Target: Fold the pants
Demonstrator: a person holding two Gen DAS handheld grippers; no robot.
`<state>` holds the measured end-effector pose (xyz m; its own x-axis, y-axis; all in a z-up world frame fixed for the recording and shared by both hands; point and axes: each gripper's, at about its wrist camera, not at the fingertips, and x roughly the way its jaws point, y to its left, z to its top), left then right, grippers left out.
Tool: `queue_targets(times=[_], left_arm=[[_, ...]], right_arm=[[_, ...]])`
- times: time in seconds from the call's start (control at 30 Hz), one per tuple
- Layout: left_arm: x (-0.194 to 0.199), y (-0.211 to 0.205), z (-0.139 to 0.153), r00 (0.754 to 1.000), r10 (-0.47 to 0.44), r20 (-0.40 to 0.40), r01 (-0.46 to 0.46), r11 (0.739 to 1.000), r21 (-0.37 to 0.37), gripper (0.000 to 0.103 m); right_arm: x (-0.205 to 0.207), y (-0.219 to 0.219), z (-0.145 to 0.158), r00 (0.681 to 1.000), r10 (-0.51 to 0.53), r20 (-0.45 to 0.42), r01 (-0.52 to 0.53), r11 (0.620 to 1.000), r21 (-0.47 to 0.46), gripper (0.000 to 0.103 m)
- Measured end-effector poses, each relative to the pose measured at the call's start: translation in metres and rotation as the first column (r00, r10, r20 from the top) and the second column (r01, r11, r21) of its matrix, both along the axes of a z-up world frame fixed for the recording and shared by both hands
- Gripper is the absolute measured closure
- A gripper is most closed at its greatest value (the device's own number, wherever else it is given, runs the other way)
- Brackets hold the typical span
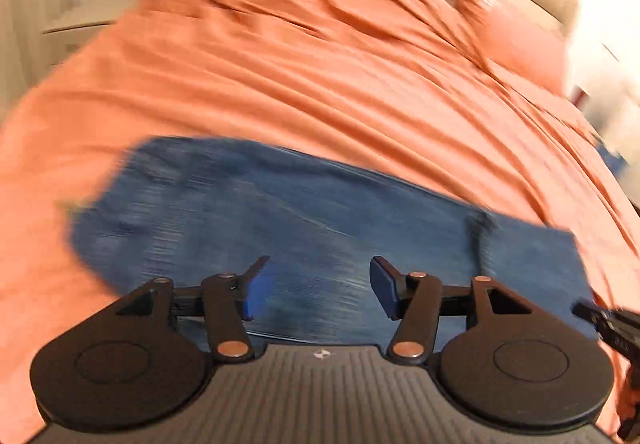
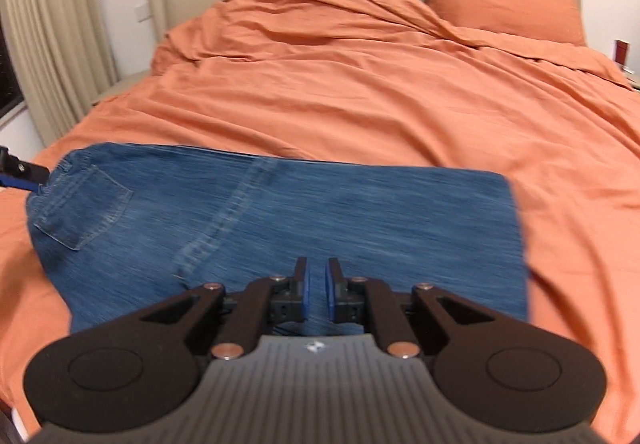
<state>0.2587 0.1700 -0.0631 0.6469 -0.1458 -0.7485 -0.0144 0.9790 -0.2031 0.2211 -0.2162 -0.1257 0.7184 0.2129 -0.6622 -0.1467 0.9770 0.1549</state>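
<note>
The left gripper (image 1: 316,286) stands wide apart over the blue jeans (image 2: 280,228), nothing between its pads. The right gripper (image 2: 318,294) is nearly closed, a thin gap showing, gripping nothing. The jeans lie folded flat on the near part of the orange bedspread (image 2: 360,91).

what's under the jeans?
The jeans lie flat on the orange bedcover, which shows all around them. Whatever sits directly beneath the denim, including any folded-under layers, is covered.
</note>
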Motion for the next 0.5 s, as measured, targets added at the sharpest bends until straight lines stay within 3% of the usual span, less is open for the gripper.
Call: queue_targets(times=[0.1,0.2,0.27,0.37,0.43,0.5], left_arm=[[-0.006,0.052,-0.006,0.992,0.124,0.009,-0.124,0.992,-0.035,0.03],[-0.011,0.096,-0.031,0.97,0.244,-0.002,-0.242,0.958,-0.155,0.024],[-0.017,0.12,-0.057,0.948,0.317,-0.015,-0.309,0.91,-0.277,0.022],[-0.016,0.147,-0.094,0.91,0.412,-0.053,-0.392,0.811,-0.435,0.022],[-0.014,0.155,-0.113,0.891,0.449,-0.066,-0.417,0.752,-0.511,0.022],[-0.006,0.16,-0.127,0.877,0.475,-0.075,-0.434,0.716,-0.547,0.022]], right_arm=[[0.01,0.027,-0.003,0.999,0.036,0.024,-0.036,0.999,-0.01,0.098],[0.021,0.048,-0.008,0.998,0.051,0.047,-0.051,0.998,-0.021,0.098],[0.029,0.056,-0.014,0.997,0.068,0.042,-0.068,0.998,0.014,0.098],[0.037,0.065,-0.024,0.996,0.079,0.032,-0.079,0.997,0.024,0.098],[0.042,0.069,-0.03,0.997,0.08,0.025,-0.079,0.997,-0.008,0.098],[0.048,0.069,-0.036,0.996,0.085,0.006,-0.085,0.996,-0.008,0.098]])
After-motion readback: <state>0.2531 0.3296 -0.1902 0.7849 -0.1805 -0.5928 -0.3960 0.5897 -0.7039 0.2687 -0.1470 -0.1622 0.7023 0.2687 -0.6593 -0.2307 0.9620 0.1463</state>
